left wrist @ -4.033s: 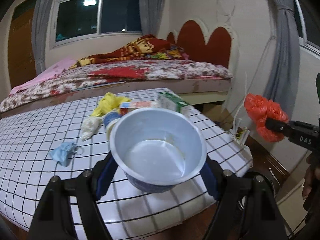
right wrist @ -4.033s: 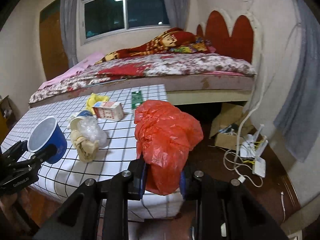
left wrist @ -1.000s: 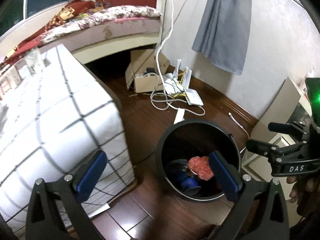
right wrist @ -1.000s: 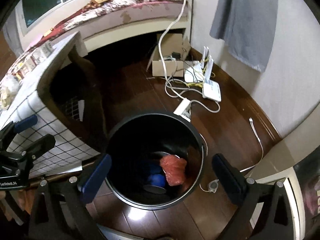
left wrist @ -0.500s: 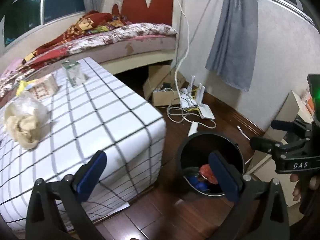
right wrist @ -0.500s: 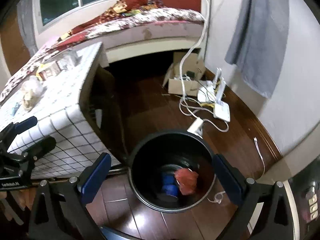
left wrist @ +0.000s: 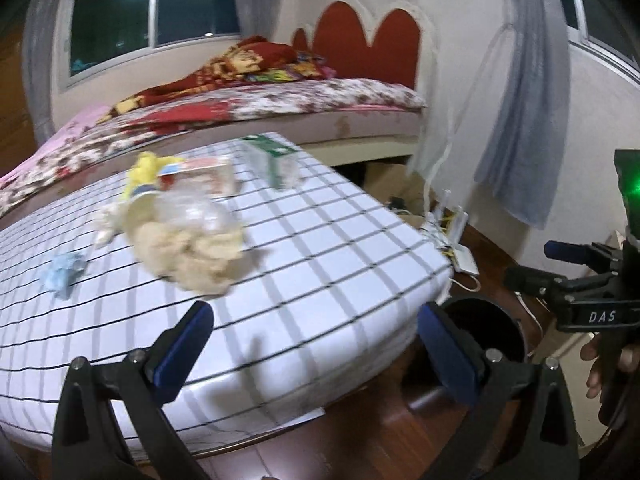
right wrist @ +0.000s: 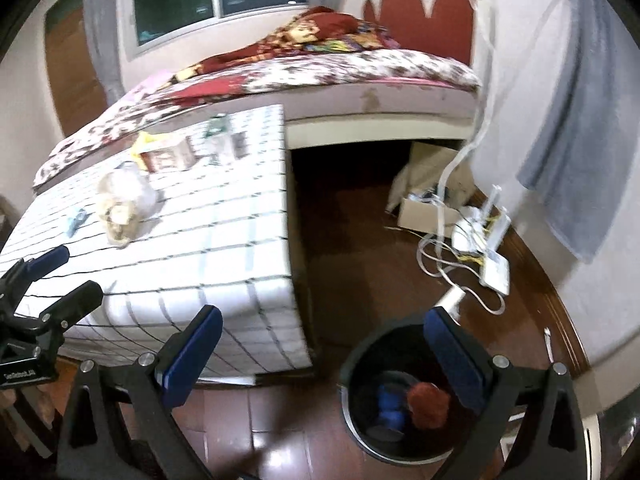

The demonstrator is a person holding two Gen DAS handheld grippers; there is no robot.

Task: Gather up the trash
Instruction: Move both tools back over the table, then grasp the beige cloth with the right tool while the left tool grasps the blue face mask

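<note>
A: How do the jaws stand?

B: The left gripper [left wrist: 314, 354] has its jaws spread wide with nothing between them, held over the near edge of the table [left wrist: 320, 280]. The right gripper [right wrist: 324, 356] is spread wide too and empty, above the floor beside the bin [right wrist: 360, 432].

A: And the trash?

B: In the bin lie a red bag [right wrist: 428, 404] and a blue cup [right wrist: 390, 404], side by side. On the checked table there is a beige wad [left wrist: 188, 252] with clear plastic [left wrist: 196, 212] on it, a blue mask [left wrist: 62, 274] to its left, and farther back a yellow bag [left wrist: 148, 168], a carton [left wrist: 210, 176] and a green box [left wrist: 274, 164].

A: Beyond that?

B: A bed [left wrist: 280, 108] behind the table, a router [right wrist: 494, 268] and cables on the floor.
</note>
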